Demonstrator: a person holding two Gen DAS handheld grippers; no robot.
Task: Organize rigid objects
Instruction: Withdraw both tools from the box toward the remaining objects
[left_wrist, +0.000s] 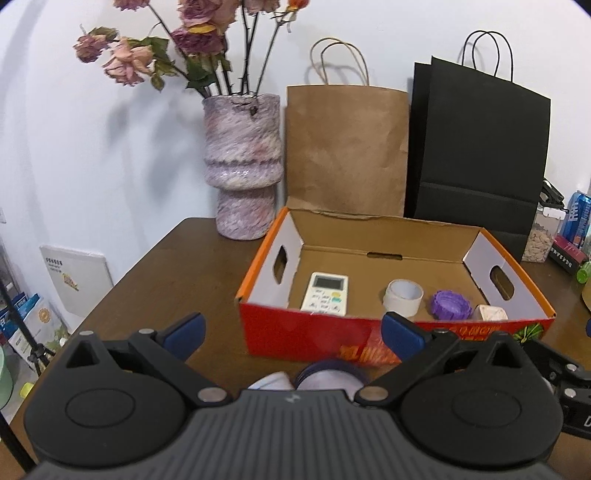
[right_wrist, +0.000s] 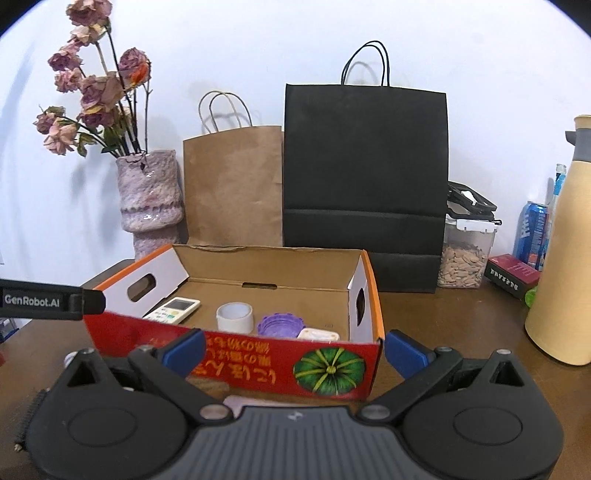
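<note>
An open red and orange cardboard box (left_wrist: 310, 338) (right_wrist: 258, 354) stands on the brown table. Inside lie a white remote (left_wrist: 325, 293) (right_wrist: 173, 309), a white tape roll (left_wrist: 402, 296) (right_wrist: 235, 316), a purple ridged lid (left_wrist: 451, 304) (right_wrist: 280, 325) and a small white faceted piece (left_wrist: 490, 313) (right_wrist: 318, 334). My left gripper (left_wrist: 293, 336) is open and empty, in front of the box. Below it lie a purple ring and a white object (left_wrist: 325, 378), partly hidden. My right gripper (right_wrist: 295, 350) is open and empty, in front of the box's right part.
A pink vase with dried roses (left_wrist: 242, 166) (right_wrist: 149, 199), a brown paper bag (left_wrist: 347, 147) (right_wrist: 232, 184) and a black bag (left_wrist: 476, 147) (right_wrist: 364, 177) stand behind the box. A seed jar (right_wrist: 465, 254), cans and a tan jug (right_wrist: 565, 251) stand at the right.
</note>
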